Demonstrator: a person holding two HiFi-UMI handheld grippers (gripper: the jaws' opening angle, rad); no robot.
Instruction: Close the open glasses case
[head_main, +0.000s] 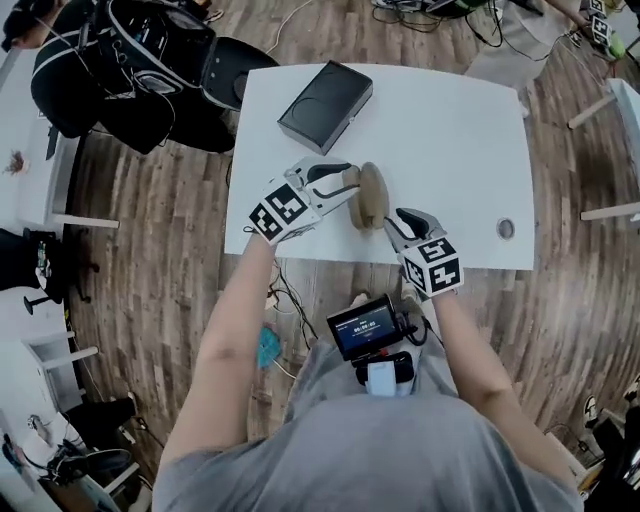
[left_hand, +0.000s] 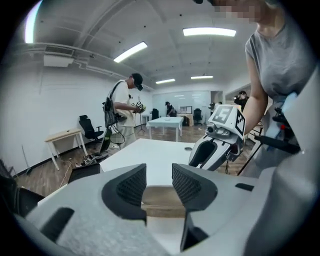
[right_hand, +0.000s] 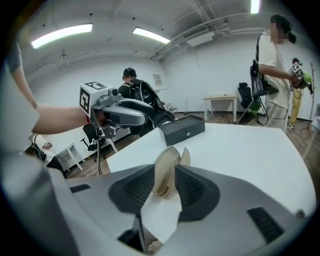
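White table (head_main: 450, 130) fills mid head view, on a wood floor (head_main: 150, 250). Black box (head_main: 325, 105) lies flat nr the table's far-left corner, well apart from everything else. Small round hole (head_main: 506, 229) in the tabletop, nr the front-right edge.

Left gripper (head_main: 350, 182) comes in over the front edge from the left, tips pointing right at the glasses case (head_main: 372, 196). Right gripper (head_main: 393, 216) comes in from front-right, tips just beside the case's near-right side. So the case sits btwn the two sets of tips, nr the table's front edge, approx mid-width.

Left gripper view: left gripper (left_hand: 159, 181) jaws wide apart. The case (left_hand: 161, 199) shows low in the gap, broadside, tan. No pad seen pressing on it. Right gripper (left_hand: 207, 155) is beyond it, pointing in.

Right gripper view: right gripper (right_hand: 165, 186) jaws also apart. The case (right_hand: 167, 165) stands upright in line w/ the gap, its two tan halves spread in a narrow V, i.e. open. Pads not clamped on it. Left gripper (right_hand: 142, 112) sits behind the case to the left, box (right_hand: 182, 129) further back.
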